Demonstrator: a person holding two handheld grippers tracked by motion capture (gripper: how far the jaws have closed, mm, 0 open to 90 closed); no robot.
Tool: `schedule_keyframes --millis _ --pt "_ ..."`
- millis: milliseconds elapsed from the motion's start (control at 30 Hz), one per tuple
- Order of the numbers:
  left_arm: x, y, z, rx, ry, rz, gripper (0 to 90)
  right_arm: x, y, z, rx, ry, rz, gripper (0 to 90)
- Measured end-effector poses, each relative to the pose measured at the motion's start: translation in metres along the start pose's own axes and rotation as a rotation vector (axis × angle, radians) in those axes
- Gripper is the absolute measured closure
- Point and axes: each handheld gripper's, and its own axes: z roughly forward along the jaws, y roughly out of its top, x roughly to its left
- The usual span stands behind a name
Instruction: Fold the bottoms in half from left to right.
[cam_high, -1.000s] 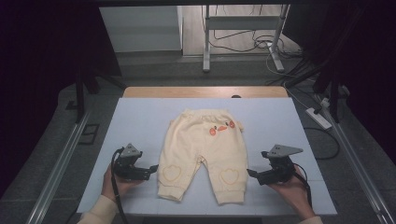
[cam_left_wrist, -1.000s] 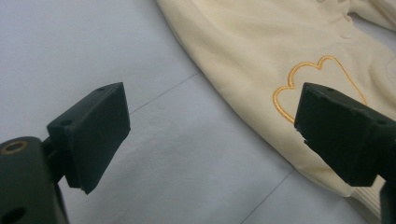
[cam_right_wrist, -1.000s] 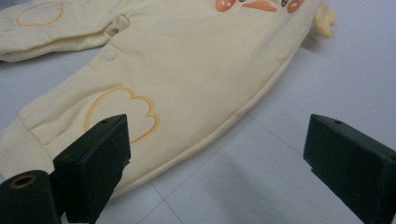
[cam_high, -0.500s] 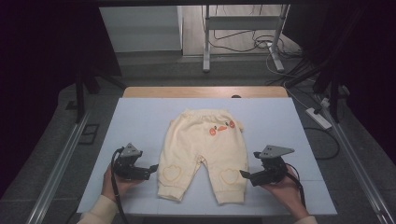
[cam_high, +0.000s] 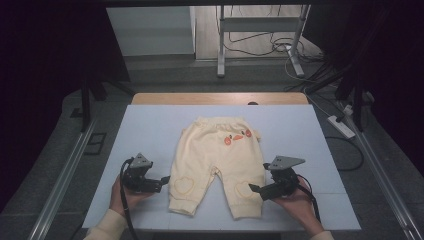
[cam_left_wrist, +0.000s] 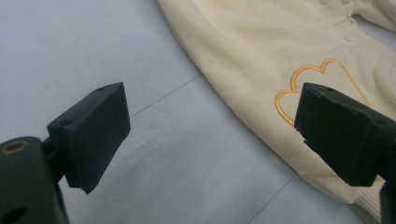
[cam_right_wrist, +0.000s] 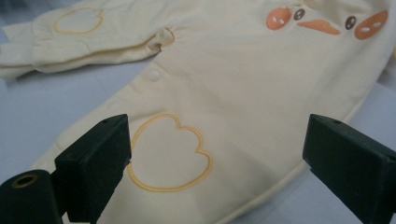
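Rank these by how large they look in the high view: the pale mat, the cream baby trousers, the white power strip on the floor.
1. Mat, largest.
2. Baby trousers.
3. Power strip, smallest; it lies farther from the camera, so it may look somewhat smaller than it is.

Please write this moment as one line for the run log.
scene: cream baby trousers flat on blue mat | left gripper: open, beside one leg | right gripper: open, over other leg | held: nothing

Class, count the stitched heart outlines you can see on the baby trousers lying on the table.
2: one heart on the trouser leg nearest the left gripper, one heart on the leg nearest the right gripper. The underside is hidden.
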Motion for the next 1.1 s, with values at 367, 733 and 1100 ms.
schedule_keyframes --millis 367,733,1100 --pt "0.001 0.001 0.001 0.004 0.000 0.004 10.3 0.007 0.010 0.012 0.000 0.029 -0.012 7.9" --pt "0.002 0.001 0.002 0.000 0.003 -0.002 10.3 0.025 0.025 0.030 0.007 0.076 -0.053 8.1" --pt "0.002 0.000 0.001 -0.001 0.002 -0.007 10.7 0.035 0.035 0.045 0.003 0.127 -0.050 10.3"
